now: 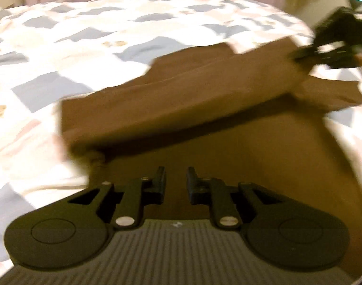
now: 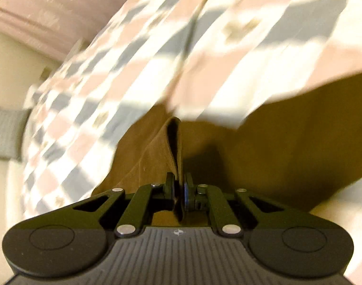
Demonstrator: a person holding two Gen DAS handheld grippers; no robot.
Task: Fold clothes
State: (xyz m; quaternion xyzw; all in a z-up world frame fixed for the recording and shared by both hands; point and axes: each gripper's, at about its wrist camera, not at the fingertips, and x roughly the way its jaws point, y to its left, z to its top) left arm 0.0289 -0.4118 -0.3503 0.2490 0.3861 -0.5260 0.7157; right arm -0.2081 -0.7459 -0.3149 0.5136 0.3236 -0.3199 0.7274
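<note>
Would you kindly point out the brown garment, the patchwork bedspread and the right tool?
Brown fabric garment [image 1: 181, 99]: left wrist view, folded upper layer.
Pink, grey and white patchwork bedspread [image 1: 90, 35]: left wrist view, bare patch.
Right tool [image 2: 179, 187]: right wrist view, between fingertips.

One brown garment [image 1: 181, 99], one checked bedspread [image 1: 85, 47], one grey pillow [image 2: 7, 133], two tools: left tool [image 1: 176, 185], right tool [image 2: 179, 190]

The garment [image 1: 181, 99] lies on the bed [image 1: 62, 47] near its front edge; the right gripper [image 1: 323, 52] pinches its right end, the left gripper [image 1: 176, 180] above it.
</note>
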